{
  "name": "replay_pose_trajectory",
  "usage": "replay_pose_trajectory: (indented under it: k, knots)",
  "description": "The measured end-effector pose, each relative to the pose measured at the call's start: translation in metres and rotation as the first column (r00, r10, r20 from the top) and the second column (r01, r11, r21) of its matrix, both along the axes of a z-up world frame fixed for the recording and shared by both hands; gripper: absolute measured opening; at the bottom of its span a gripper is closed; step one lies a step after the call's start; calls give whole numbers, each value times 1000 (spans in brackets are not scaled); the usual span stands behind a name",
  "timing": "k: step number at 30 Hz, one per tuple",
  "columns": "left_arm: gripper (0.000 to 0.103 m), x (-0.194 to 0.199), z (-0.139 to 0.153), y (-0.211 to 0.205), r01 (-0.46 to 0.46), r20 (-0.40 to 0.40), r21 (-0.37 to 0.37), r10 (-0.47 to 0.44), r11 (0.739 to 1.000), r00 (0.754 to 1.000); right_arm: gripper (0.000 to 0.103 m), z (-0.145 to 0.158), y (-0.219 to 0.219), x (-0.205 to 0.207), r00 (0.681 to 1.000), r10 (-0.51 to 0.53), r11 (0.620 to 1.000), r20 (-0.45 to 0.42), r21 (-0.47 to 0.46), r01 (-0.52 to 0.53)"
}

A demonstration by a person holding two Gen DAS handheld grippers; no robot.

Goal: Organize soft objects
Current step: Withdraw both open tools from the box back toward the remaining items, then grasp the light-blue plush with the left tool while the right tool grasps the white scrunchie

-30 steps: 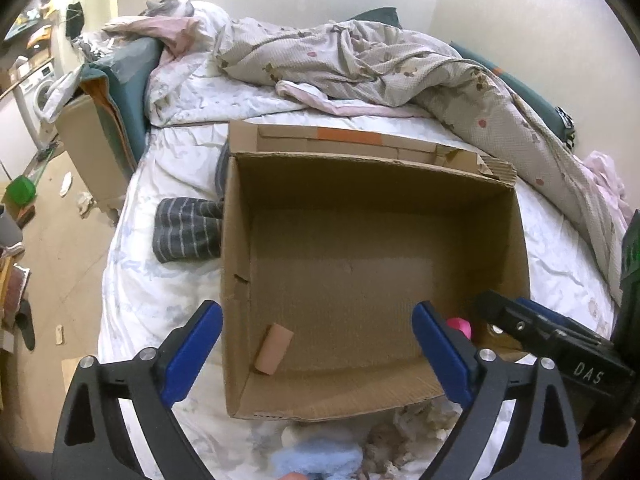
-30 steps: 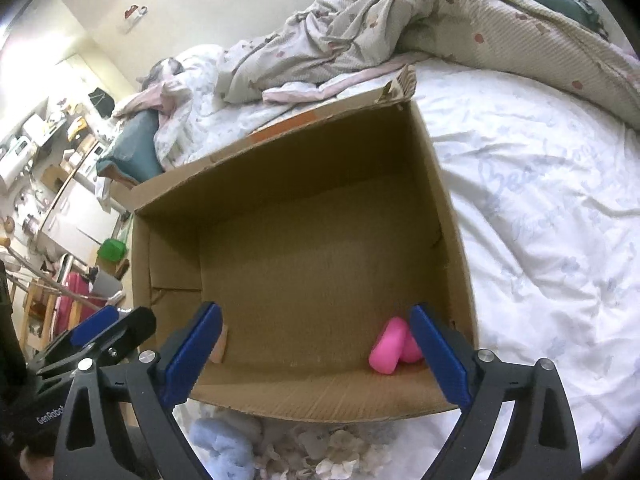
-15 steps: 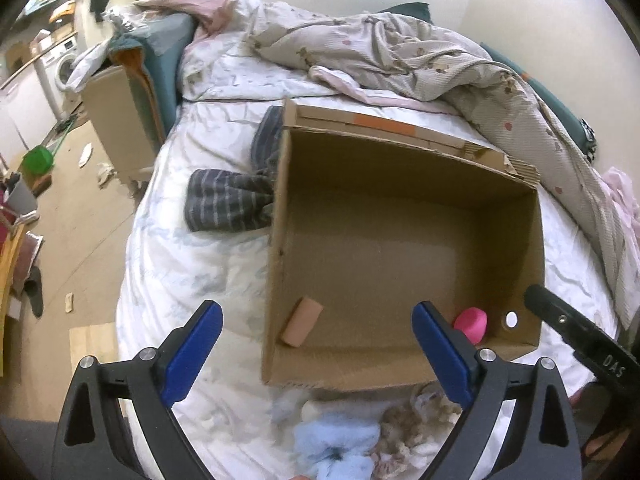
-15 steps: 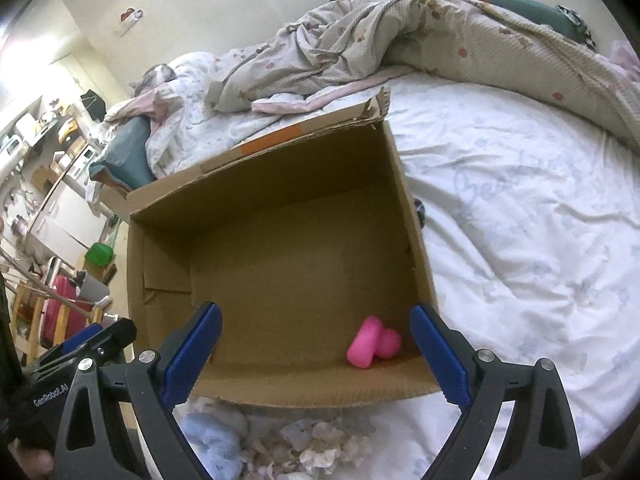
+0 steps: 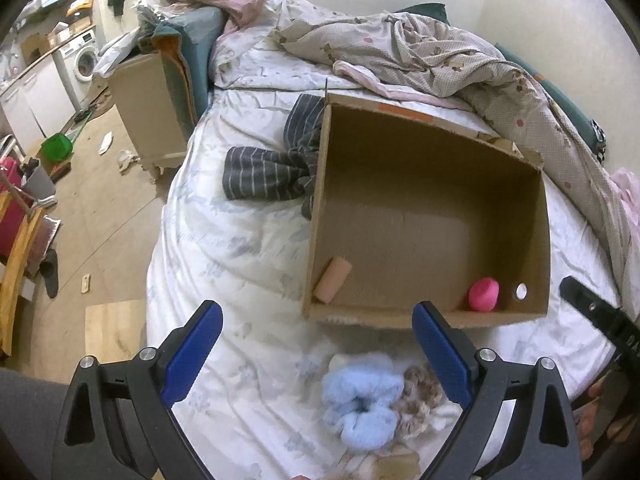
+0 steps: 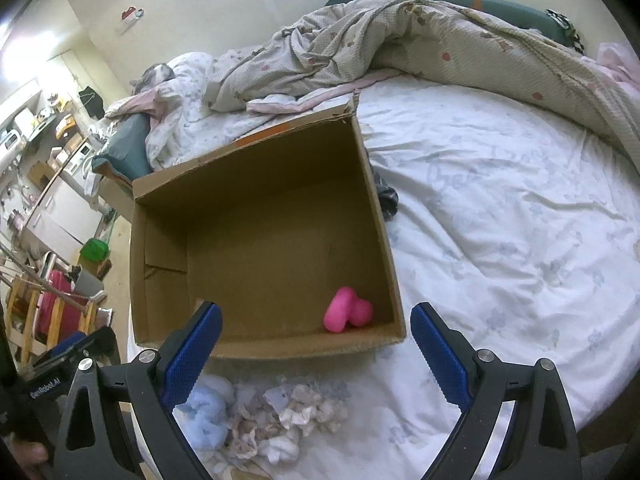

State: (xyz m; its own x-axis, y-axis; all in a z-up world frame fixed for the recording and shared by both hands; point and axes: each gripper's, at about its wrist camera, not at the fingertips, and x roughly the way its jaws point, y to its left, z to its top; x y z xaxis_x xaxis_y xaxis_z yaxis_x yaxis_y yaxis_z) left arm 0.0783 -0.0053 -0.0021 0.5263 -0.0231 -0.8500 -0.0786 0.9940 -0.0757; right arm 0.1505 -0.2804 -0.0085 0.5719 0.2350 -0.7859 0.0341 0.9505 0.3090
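Observation:
An open cardboard box [image 5: 320, 200] [image 6: 260, 344] lies on the bed. Inside it are a pink soft toy [image 5: 484, 294] [image 6: 347, 312] and a beige roll [image 5: 332, 280]. In front of the box a light blue fluffy scrunchie [image 5: 360, 404] [image 6: 208, 412] lies next to a beige and white floral scrunchie [image 5: 424, 388] [image 6: 292, 412]. My left gripper [image 5: 318, 356] is open and empty above the bed, just left of the scrunchies. My right gripper [image 6: 316, 356] is open and empty over the box's near edge.
A dark striped garment [image 5: 272, 168] lies left of the box. A crumpled duvet [image 5: 440, 52] [image 6: 400, 36] covers the far side of the bed. The bed's left edge drops to the floor [image 5: 108, 216], with a nightstand [image 5: 148, 108] and clutter beyond.
Both grippers have pulled back and up from the box. The scrunchies in front of the box have come into full view. Both stay open.

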Motion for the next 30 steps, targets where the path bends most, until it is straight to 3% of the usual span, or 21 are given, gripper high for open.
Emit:
replay_pose_trajectory:
  k: [12,21,25,30]
  knots:
    - [103,-23,-12,-4,6,-43,35,-4,999,999,101,-8,-8,-30,998,-29,999,-61,-26,27]
    - [103,-33,-30,7,-26,-119,65,34,998,992,101,-26,-1,-40,988,-1,998,-154,55,9]
    - [103,-30,-44,5,2,-179,29,3,1000,984,101,-37,4,-38,980,12,999,-200,39,-4]
    - [101,-21,-71,4,-8,-286,-73,-14,997,958,101,-42,6,-36,975,18,999,-223,52,-6]
